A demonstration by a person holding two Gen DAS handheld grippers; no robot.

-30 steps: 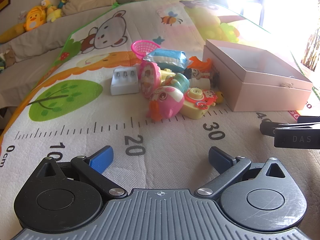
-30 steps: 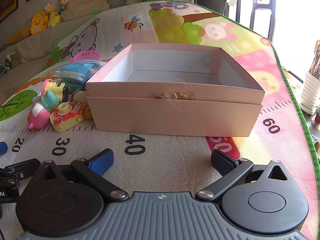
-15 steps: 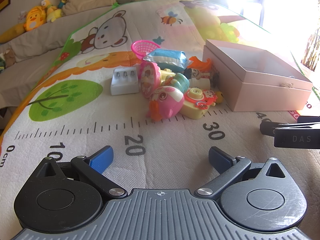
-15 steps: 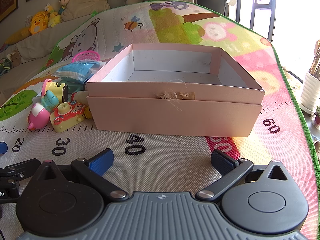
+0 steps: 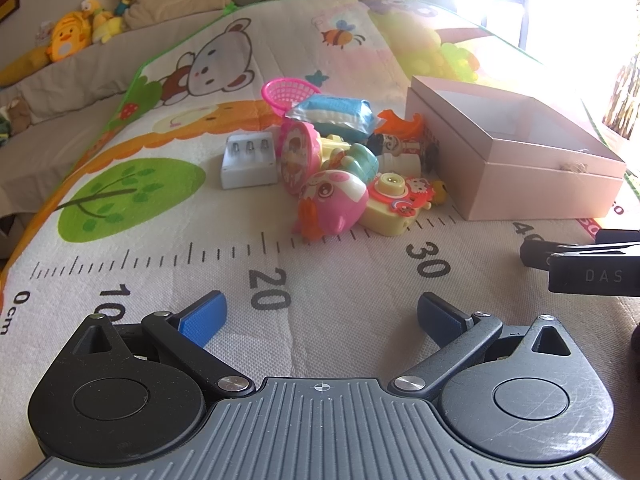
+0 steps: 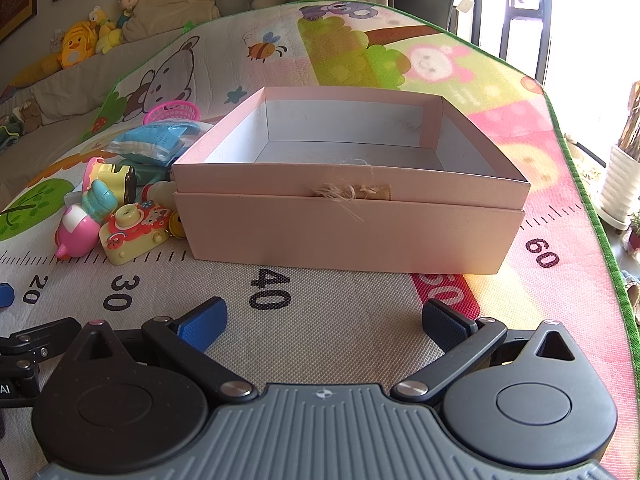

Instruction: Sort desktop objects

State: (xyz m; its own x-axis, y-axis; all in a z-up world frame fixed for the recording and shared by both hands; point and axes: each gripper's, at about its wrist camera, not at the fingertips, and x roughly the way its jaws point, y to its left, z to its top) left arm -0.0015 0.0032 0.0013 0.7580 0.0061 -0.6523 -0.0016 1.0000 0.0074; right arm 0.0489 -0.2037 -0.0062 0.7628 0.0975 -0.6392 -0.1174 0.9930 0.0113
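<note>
Pink box: far right corner washed out by window glare. Doll figure: mostly hidden behind toy pile. Right gripper: cut off at right edge.

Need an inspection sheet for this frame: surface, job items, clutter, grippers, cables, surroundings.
Surface: printed play mat with a ruler strip, laid flat.
Job's things: open pink box, nothing visible inside; toy pile to its left: pink bird toy, yellow toy camera, blue packet, pink basket, white battery charger.
Clutter: nothing seen beyond the pile.
Grippers: left gripper open, holding nothing; right gripper open, holding nothing, facing the box.
Cables: nothing seen.
Surroundings: plush toys on a sofa behind; bright window right.
</note>
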